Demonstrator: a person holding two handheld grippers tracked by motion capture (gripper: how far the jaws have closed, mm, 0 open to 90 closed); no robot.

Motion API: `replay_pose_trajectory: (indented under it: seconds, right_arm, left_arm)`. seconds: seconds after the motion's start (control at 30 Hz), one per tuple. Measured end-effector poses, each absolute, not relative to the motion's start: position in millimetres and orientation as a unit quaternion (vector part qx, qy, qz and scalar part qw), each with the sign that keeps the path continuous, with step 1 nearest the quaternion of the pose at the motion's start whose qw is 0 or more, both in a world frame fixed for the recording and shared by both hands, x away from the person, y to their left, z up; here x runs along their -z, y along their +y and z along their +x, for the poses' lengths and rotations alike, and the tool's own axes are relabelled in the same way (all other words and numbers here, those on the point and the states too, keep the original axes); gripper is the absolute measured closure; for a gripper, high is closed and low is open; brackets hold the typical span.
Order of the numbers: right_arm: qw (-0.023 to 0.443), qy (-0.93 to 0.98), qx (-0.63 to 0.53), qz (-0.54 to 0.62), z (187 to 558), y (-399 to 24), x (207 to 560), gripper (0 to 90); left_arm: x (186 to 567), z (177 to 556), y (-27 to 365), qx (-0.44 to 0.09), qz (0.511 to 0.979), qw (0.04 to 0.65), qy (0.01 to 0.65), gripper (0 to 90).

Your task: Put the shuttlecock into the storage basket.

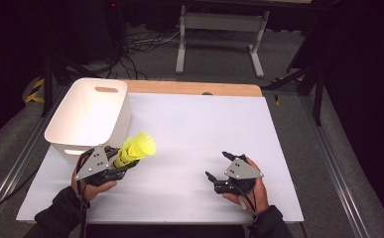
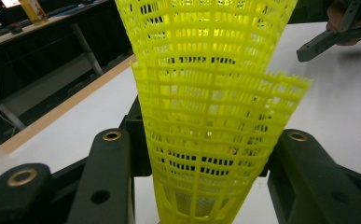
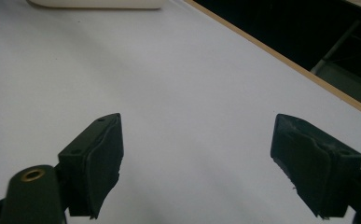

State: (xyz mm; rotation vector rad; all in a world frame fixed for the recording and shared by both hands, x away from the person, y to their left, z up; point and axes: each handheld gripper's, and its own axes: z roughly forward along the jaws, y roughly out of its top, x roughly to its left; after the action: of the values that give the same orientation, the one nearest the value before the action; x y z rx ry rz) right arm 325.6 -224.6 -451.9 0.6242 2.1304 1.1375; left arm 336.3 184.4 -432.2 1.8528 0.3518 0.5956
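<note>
Left tongs (image 1: 121, 162) clamp nested yellow mesh cones (image 1: 136, 148) just beside the white bin (image 1: 91, 115), near left; right tongs (image 1: 218, 173) gape empty. Best: lift clear of the rim before releasing.

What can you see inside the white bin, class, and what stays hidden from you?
The white bin shows bare white walls and floor in the high view. Its near corner is covered by the yellow shuttlecocks, stacked and held in the left gripper, so what lies there is hidden.
</note>
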Motion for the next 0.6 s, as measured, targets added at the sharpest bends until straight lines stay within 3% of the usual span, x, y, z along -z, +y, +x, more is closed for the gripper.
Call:
replay_pose_trajectory:
  seconds: [0.6]
  right_arm:
    - [0.32,0.81,-0.432,0.235,324.8,-223.7,451.6,17.4]
  left_arm:
    - [424.4,334.7,195.7,-0.264,0.774,0.555,0.153,56.6]
